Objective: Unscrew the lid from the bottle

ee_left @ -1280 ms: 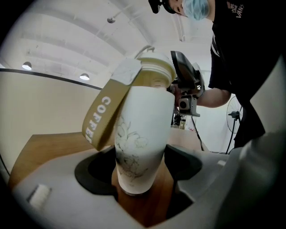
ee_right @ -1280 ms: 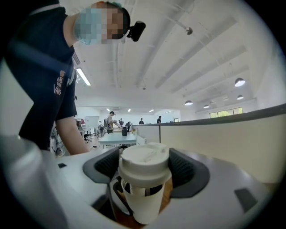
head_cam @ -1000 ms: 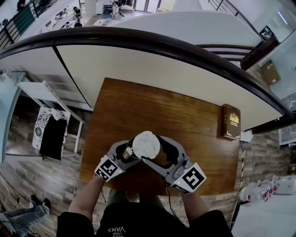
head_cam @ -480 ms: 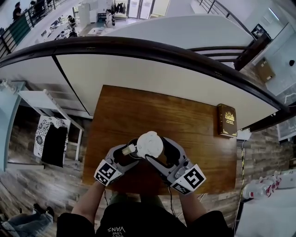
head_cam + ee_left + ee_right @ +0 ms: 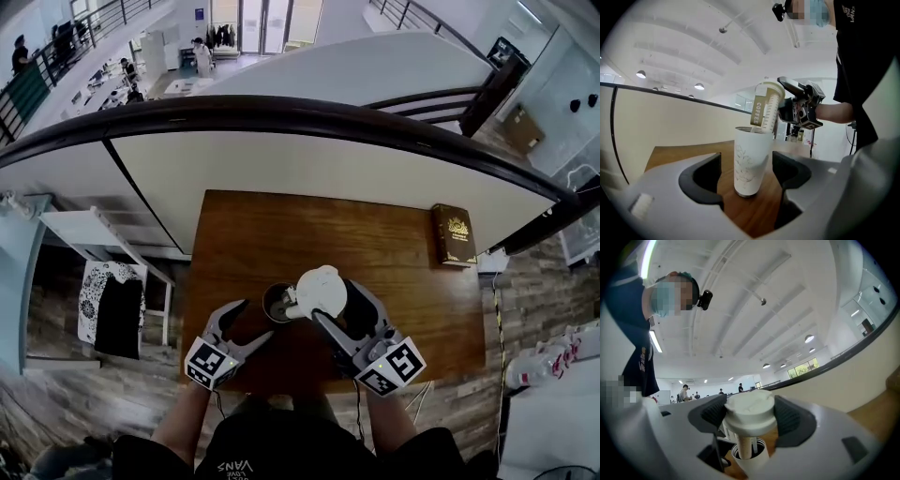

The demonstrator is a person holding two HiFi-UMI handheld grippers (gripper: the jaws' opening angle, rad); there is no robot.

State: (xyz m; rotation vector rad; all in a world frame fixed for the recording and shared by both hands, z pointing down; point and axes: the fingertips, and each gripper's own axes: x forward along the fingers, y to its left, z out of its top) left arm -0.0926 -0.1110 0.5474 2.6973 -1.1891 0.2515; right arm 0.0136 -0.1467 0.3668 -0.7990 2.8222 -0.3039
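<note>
A white bottle point(image 5: 278, 302) stands upright and open-topped on the wooden table point(image 5: 384, 248). In the left gripper view the bottle point(image 5: 751, 161) sits between my left gripper's point(image 5: 747, 177) open jaws, with gaps on both sides. In the head view the left gripper point(image 5: 251, 323) is just short of the bottle. My right gripper point(image 5: 336, 305) is shut on the white lid point(image 5: 321, 291), held tilted just above and to the right of the bottle's mouth. A long beige insert marked COFFEE point(image 5: 765, 110) hangs from the lid, its end still in the mouth. The right gripper view shows the lid point(image 5: 750, 408) clamped between the jaws.
A dark brown book point(image 5: 454, 234) lies at the table's far right corner. A white ledge with a dark curved rail point(image 5: 309, 112) runs along the table's far edge. A white rack with black cloth point(image 5: 108, 295) stands to the left on the floor.
My left gripper has let go of the bottle, opened and drawn back toward me. My right gripper has lifted the lid off the bottle and shifted it to the right.
</note>
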